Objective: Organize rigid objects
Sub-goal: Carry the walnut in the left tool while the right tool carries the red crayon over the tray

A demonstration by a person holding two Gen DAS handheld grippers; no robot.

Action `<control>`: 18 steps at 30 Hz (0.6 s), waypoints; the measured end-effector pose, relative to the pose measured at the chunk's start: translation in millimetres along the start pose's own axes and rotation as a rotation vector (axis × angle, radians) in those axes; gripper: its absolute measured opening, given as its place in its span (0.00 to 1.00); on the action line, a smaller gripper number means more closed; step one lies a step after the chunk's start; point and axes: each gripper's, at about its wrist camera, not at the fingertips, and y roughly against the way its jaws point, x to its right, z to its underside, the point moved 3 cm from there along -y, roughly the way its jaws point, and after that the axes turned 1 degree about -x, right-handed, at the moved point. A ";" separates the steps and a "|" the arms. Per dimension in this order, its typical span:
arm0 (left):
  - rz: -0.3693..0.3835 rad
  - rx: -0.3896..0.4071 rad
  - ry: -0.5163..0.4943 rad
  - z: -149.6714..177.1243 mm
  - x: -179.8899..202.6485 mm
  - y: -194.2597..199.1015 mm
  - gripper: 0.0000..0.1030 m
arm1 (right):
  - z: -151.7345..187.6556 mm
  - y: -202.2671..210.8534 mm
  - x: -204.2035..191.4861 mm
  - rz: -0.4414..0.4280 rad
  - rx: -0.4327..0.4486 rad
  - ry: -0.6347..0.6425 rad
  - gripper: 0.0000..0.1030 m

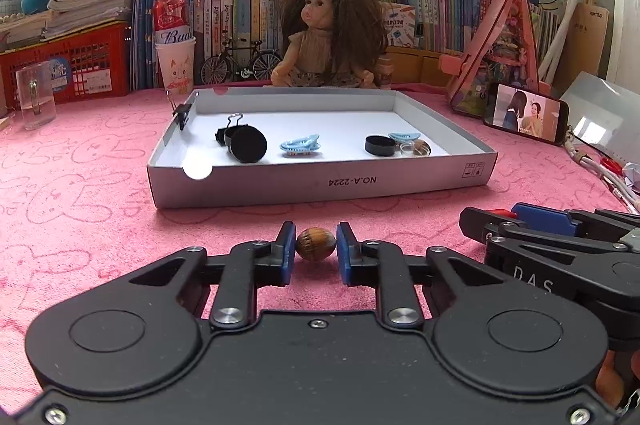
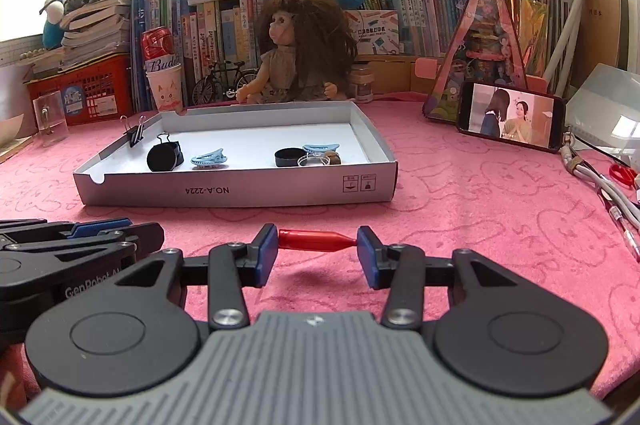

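Nut (image 1: 315,244) is clamped in the left gripper (image 1: 316,249); the red pen cap (image 2: 316,240) is clamped lengthwise, crosswise, in the right gripper (image 2: 317,245). Tray (image 1: 320,185) lies directly ahead, farther away.

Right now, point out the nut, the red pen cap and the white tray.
nut (image 1: 315,244), left wrist view, its middle.
red pen cap (image 2: 316,240), right wrist view, its barrel.
white tray (image 1: 320,181), left wrist view, front wall.

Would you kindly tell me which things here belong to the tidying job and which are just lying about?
Job: walnut in left tongs; red pen cap in right tongs; white box with binder clips, hair clips.

Lying about: doll, phone, beer can, glass mug.
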 end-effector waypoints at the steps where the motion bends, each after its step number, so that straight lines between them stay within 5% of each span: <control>1: -0.001 0.008 -0.003 -1.1 -0.2 1.6 0.20 | -0.7 -0.1 0.0 0.000 0.001 0.000 0.47; 18: -0.016 0.044 0.028 -23.2 -14.0 5.8 0.20 | -15.5 -5.9 -3.2 -0.020 0.009 -0.014 0.47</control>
